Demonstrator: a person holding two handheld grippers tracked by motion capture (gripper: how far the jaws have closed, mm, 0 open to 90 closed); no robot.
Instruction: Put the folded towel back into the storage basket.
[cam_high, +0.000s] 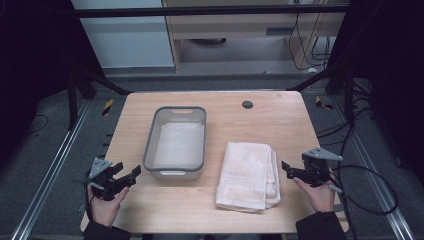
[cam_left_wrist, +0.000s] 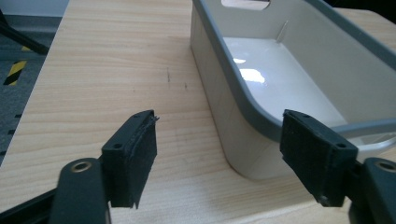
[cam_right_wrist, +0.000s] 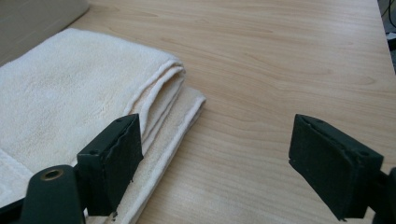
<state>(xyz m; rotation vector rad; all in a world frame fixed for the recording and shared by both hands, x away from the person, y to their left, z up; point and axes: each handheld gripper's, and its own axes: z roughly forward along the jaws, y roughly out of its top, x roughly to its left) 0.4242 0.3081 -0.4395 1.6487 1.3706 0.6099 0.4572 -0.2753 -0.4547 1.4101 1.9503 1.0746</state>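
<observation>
Looking down from the high view, I've got the left gripper (cam_high: 134, 173) hanging over the near-left part of the wooden table (cam_high: 280, 120), just off the near-left corner of the grey tub (cam_high: 148, 150). Its jaws stand apart with nothing between them. From the left gripper view the two black pads (cam_left_wrist: 133, 154) frame the tub's (cam_left_wrist: 243, 102) rounded near corner: one pad sits over bare wood, the other sits in front of the rim, but neither touches it as far as I can tell. The tub's glossy white inside shows a couple of light reflections, and there's a handle slot in its far wall.

Over on the other side, the right gripper (cam_high: 286, 167) sits just off the right edge of the folded cream towel (cam_high: 247, 175), pointing in at it. Jaws apart here too, holding nothing. In the right gripper view the towel (cam_right_wrist: 70, 102) lies flat with its layered folded edge facing me; one pad (cam_right_wrist: 114, 161) sits right over that edge, the other hangs over bare table (cam_right_wrist: 280, 60). Can't tell if the near pad is actually brushing the cloth.

Towel lies just right of the tub, near it but not touching, toward my side of the table. Small dark round grommet (cam_high: 247, 104) sits near the far edge.
</observation>
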